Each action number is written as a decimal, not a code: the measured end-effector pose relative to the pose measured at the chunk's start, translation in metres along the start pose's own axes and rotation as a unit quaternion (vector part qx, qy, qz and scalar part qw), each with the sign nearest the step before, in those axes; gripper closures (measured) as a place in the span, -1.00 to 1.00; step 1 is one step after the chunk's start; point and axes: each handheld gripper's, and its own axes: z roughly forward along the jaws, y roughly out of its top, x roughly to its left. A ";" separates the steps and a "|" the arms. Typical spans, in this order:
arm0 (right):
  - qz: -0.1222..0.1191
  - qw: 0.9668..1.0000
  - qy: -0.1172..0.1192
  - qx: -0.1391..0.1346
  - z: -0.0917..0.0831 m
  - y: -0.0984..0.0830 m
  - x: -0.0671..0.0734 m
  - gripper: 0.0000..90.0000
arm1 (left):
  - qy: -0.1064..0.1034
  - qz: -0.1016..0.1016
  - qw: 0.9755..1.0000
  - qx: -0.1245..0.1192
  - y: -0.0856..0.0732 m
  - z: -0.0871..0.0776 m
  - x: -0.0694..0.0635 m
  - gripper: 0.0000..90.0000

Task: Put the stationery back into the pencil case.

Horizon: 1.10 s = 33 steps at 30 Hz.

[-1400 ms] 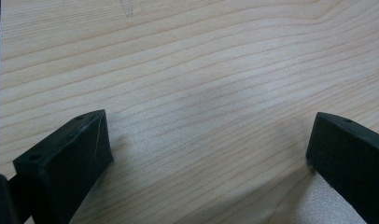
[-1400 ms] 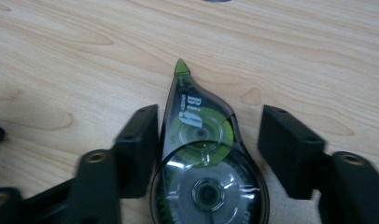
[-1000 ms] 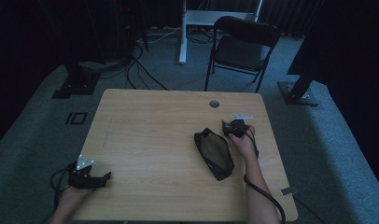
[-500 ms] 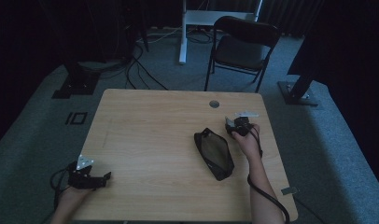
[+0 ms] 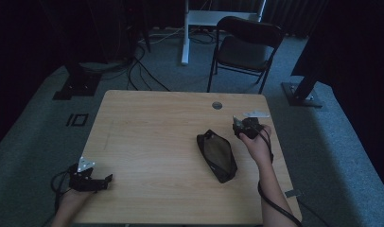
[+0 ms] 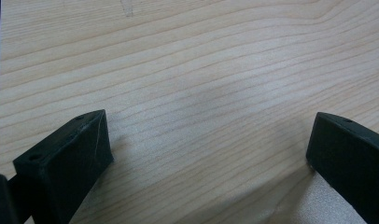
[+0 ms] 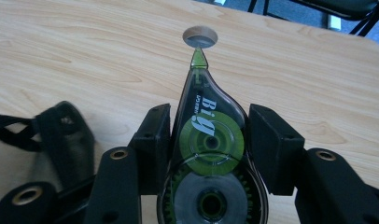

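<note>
A clear correction tape dispenser (image 7: 208, 140) with green reels is clamped between the jaws of my right gripper (image 7: 207, 122), its green tip pointing toward the far table edge. In the high view that right gripper (image 5: 241, 127) is held above the table's right side, just right of a black zip pouch (image 5: 217, 155) that lies flat on the wood. The pouch's end and strap (image 7: 61, 135) sit to the left of the jaws. My left gripper (image 5: 105, 179) rests at the near left corner, open, with bare wood between its jaws (image 6: 211, 149).
A round cable hole (image 5: 217, 105) (image 7: 200, 37) lies beyond the right gripper near the far edge. The wooden table (image 5: 152, 123) has a wide bare stretch at its middle and left. A black folding chair (image 5: 247, 47) stands on the carpet behind it.
My right gripper has lifted a little with the tape dispenser held in it, beside the pouch. The left gripper has kept still.
</note>
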 end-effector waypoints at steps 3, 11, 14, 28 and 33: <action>-0.004 1.000 0.004 -0.005 -0.011 0.002 0.006 0.11 | 0.000 0.000 1.000 0.000 0.000 0.000 0.000 -1.00; -0.004 1.000 0.027 -0.011 -0.029 0.000 0.026 0.11 | 0.000 0.000 1.000 0.000 0.000 0.000 0.000 -1.00; -0.004 0.999 0.029 -0.015 -0.036 0.001 0.032 0.12 | 0.000 0.000 1.000 0.000 0.000 0.000 0.000 -1.00; 0.003 0.998 0.061 -0.005 -0.046 -0.003 0.061 0.12 | 0.000 0.000 1.000 0.000 0.000 0.000 0.000 -1.00; -0.001 0.997 0.072 0.008 -0.038 -0.007 0.075 0.12 | 0.000 0.000 1.000 0.000 0.000 0.000 0.000 -1.00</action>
